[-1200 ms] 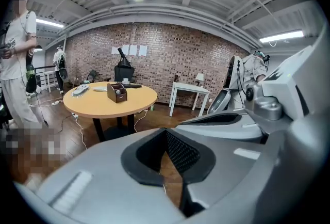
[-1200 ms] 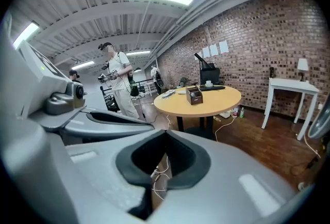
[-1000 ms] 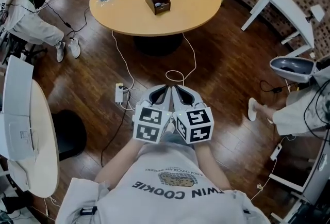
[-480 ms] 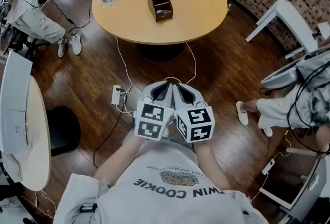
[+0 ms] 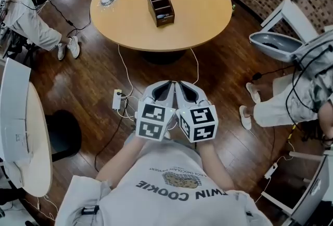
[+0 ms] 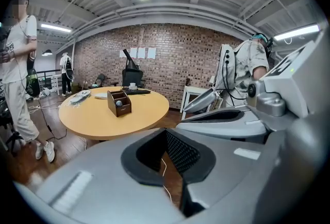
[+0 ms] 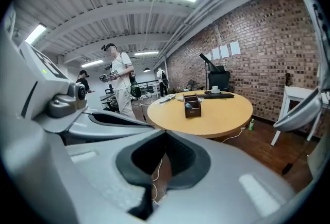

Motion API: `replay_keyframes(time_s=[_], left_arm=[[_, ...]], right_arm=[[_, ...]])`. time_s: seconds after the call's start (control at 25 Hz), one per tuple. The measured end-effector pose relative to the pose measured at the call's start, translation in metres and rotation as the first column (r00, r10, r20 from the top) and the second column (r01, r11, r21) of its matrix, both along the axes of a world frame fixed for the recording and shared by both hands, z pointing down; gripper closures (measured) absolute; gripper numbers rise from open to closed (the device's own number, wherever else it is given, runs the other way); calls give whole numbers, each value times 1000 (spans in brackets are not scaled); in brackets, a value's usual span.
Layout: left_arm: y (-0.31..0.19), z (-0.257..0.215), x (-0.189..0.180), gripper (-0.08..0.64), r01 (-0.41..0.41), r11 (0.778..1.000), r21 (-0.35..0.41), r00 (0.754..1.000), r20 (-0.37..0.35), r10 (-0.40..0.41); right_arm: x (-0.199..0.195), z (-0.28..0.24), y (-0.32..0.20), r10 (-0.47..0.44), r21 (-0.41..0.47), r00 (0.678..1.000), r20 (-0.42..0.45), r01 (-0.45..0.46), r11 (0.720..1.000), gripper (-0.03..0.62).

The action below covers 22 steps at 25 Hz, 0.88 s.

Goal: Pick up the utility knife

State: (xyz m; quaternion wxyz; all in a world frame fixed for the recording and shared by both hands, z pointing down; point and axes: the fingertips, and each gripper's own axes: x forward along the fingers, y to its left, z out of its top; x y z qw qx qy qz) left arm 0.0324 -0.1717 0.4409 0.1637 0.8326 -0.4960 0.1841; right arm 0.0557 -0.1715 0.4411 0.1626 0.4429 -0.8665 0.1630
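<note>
A: Why are the left gripper and right gripper tucked side by side, jaws pressed together and empty?

B: Nothing's in reach. The round desk is far off. The utility knife can't be made out, perhaps inside its wooden organizer.

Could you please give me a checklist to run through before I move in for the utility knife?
1. Utility knife spotted: cannot tell; not made out on the round table or in the wooden organizer.
2. Left claw empty: ok, shut on nothing.
3. Right claw empty: ok, shut on nothing.
4. Claws opened for grasping: not ok.
5. Table within reach: not ok; floor lies between.
6. Floor path: not ok; white cable and power strip lie ahead.
</note>
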Motion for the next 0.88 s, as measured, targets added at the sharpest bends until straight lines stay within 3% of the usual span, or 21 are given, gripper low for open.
replay_keyframes(time_s=[0.6,0.88], left_arm=[[-108,12,-23,557,-66,997,-26,998,15,66],[-162,16,-42,557,-161,987,5,982,97,160]], right_arm=[[-24,15,-107,33,-35,999,-10,-33,999,597],[-42,17,-153,68,-46,998,-12,-68,997,597]])
